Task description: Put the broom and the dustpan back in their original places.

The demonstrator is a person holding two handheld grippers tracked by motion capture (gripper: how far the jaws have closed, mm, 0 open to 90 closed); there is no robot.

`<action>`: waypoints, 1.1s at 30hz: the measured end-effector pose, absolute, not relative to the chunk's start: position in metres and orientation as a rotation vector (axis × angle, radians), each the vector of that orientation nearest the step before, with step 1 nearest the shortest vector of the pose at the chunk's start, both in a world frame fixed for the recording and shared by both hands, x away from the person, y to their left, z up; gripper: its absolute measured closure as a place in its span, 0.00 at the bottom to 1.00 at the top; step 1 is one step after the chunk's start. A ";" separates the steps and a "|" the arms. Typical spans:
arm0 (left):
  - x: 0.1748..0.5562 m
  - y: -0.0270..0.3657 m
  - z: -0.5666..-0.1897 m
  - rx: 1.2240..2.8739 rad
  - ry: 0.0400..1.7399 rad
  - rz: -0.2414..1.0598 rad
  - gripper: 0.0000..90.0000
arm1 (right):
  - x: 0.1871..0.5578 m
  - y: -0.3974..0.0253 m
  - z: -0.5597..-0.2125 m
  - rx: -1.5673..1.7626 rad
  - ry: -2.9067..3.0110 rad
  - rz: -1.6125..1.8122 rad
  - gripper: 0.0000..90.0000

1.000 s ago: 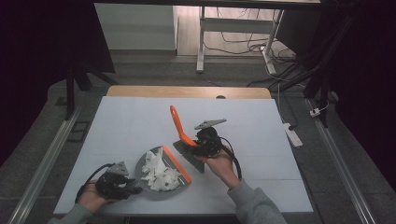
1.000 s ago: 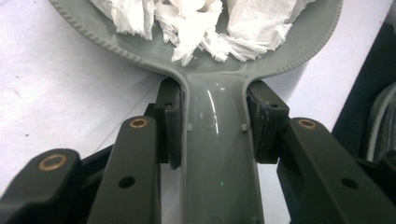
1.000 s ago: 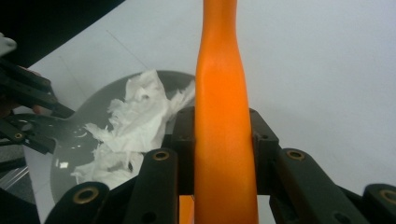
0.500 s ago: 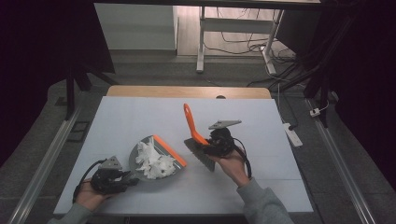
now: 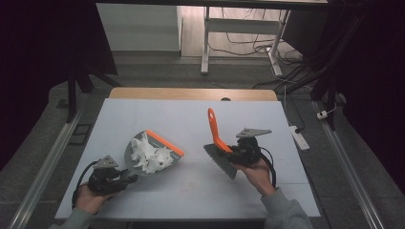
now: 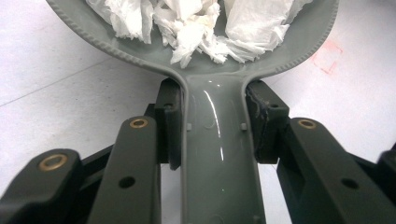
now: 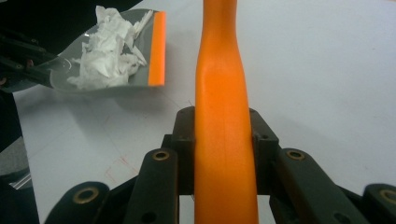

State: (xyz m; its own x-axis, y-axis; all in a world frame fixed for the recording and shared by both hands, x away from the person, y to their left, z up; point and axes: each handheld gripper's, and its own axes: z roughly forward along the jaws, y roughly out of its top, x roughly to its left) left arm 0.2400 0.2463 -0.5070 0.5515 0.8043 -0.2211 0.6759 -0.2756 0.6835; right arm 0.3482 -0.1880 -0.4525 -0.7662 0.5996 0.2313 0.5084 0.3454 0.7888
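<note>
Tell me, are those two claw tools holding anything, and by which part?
Yes. The left gripper clamps the grey dustpan, full of crumpled tissue, by its handle. The right gripper clamps the brush by its orange handle.

High view looks forward and down over the whole table [image 5: 191, 109]; both gripper views sit close behind their jaws, and all three share the dustpan [image 5: 154, 153] of tissue.

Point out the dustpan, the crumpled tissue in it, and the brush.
dustpan [image 5: 165, 144]: high view, on its orange front lip.
crumpled tissue [image 5: 149, 156]: high view, middle of the white heap.
brush [image 5: 213, 126]: high view, on its orange handle.
</note>
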 end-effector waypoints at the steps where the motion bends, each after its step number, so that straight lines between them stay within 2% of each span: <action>1: 0.240 0.247 -0.506 2.024 1.194 0.217 0.68 | 0.347 -0.190 -0.453 1.024 2.494 1.409 0.78; 19: 0.238 0.253 -0.505 1.934 1.324 0.283 0.68 | 0.340 -0.214 -0.468 1.063 2.533 1.386 0.78; 33: 0.242 0.255 -0.512 1.848 1.490 0.342 0.68 | 0.339 -0.232 -0.473 1.086 2.569 1.382 0.78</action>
State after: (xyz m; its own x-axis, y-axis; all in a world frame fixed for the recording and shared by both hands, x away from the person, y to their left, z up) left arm 0.2424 0.2551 -0.5123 0.2951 0.9275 -0.2296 0.7347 -0.0666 0.6751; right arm 0.3392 -0.2324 -0.4732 -0.7563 0.5884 0.2861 0.5630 0.3625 0.7427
